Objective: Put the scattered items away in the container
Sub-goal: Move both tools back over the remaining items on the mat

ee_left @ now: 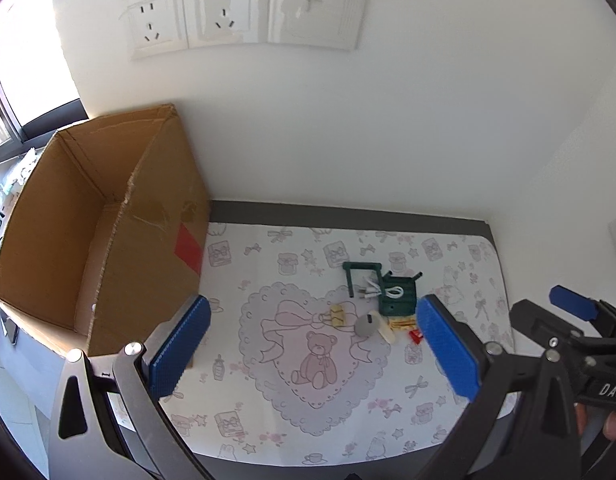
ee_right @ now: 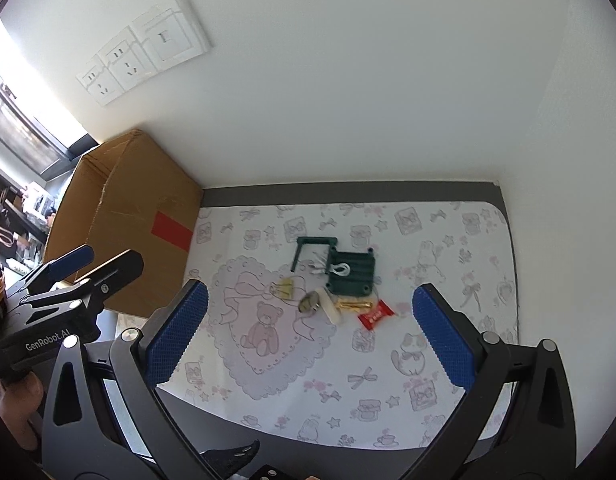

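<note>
- Left gripper (ee_left: 312, 354) and right gripper (ee_right: 310, 338): fingers spread wide, holding nothing, raised above the surface (ee_right: 428, 360).
- Scattered items (ee_right: 340, 280): clustered mid-mat, untouched; red candy (ee_right: 375, 314) nearest.
- Cardboard box (ee_left: 88, 232): open, far left.
- Step: approach. Next: descend onto one item and close the fingers.
</note>
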`<control>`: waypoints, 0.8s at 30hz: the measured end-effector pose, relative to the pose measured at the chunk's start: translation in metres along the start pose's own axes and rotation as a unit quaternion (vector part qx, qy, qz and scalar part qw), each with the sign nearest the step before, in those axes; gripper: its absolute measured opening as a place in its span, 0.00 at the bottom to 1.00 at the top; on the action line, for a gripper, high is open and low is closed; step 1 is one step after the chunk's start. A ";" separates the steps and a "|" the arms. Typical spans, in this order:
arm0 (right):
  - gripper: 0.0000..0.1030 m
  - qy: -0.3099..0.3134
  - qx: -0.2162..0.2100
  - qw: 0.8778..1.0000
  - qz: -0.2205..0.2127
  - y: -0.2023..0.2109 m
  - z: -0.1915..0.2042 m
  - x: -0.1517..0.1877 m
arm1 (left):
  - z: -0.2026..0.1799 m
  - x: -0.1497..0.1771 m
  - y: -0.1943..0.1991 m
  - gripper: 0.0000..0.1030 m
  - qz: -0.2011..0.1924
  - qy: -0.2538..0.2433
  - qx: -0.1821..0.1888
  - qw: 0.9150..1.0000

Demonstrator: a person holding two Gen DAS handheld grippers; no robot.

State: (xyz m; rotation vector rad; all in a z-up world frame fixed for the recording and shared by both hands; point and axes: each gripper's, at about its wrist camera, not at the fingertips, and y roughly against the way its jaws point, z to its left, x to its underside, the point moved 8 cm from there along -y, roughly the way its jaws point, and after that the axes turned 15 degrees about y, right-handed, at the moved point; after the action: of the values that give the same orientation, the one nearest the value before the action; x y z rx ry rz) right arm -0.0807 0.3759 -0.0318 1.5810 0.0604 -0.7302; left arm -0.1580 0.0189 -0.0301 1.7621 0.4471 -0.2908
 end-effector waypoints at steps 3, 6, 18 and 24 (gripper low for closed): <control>1.00 -0.006 0.001 1.000 0.005 -0.001 -0.008 0.008 | -0.004 0.007 -0.004 1.00 0.009 -0.002 0.003 1.000; 1.00 -0.012 0.000 1.000 0.011 -0.003 -0.014 0.016 | -0.009 0.013 -0.009 1.00 0.016 -0.006 0.004 1.000; 1.00 -0.024 0.000 0.999 0.033 -0.011 -0.038 0.040 | -0.022 0.045 -0.035 1.00 0.056 -0.026 -0.004 0.998; 1.00 -0.021 0.012 0.998 0.054 -0.022 -0.048 0.054 | -0.028 0.063 -0.051 1.00 0.080 -0.033 -0.005 0.996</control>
State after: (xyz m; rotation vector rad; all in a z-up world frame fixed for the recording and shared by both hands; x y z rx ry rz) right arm -0.0284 0.4030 -0.0783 1.5784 -0.0634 -0.6816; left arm -0.1256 0.0649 -0.0947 1.7612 0.2585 -0.2315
